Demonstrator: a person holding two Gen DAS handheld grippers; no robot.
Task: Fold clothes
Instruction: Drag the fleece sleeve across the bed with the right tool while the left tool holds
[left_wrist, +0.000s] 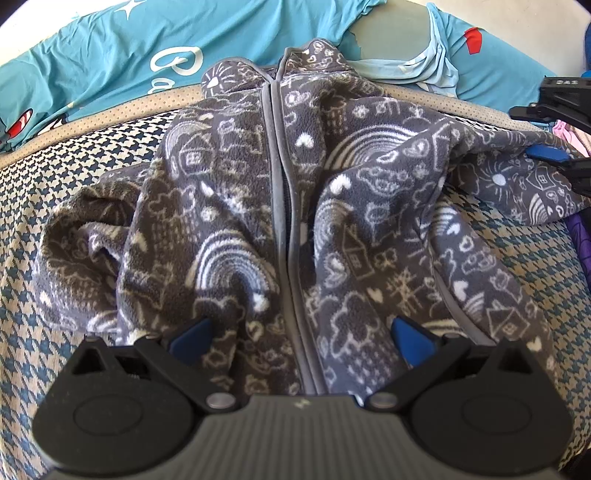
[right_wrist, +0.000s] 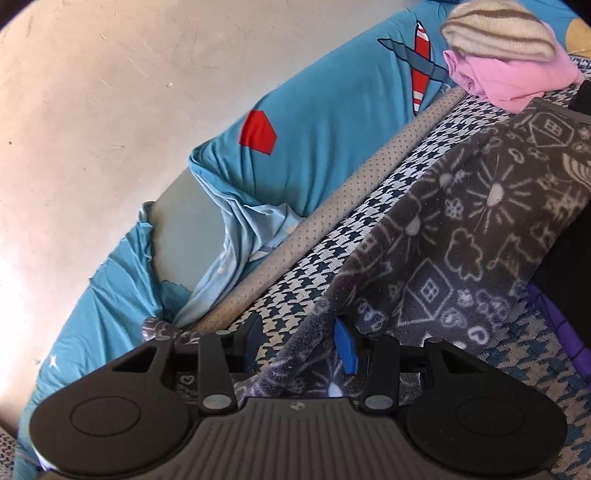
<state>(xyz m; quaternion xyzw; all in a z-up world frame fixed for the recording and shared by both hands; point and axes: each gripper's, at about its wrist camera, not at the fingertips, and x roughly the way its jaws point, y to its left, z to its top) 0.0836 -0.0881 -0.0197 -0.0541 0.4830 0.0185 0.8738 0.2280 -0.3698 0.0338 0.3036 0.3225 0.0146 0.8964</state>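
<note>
A: Where's the fleece suit (left_wrist: 295, 206)?
B: Spread zip-up on the checked mattress (left_wrist: 48, 173), near the blue sheet (left_wrist: 110, 55).
A: The grippers?
B: Left gripper (left_wrist: 301, 338) wide above the zip. Right gripper (right_wrist: 299, 341) partly spread, sleeve (right_wrist: 461, 229) edge between its fingers, not pinched.

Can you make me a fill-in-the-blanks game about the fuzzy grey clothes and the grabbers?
1. The grey fleece garment has a ____ running down its middle.
2. It lies on a ____-patterned cover.
3. The folded pink cloth sits under a ____ knit.
4. The left hand-held gripper is ____.

Missing words: zipper; houndstooth; striped; open
</note>
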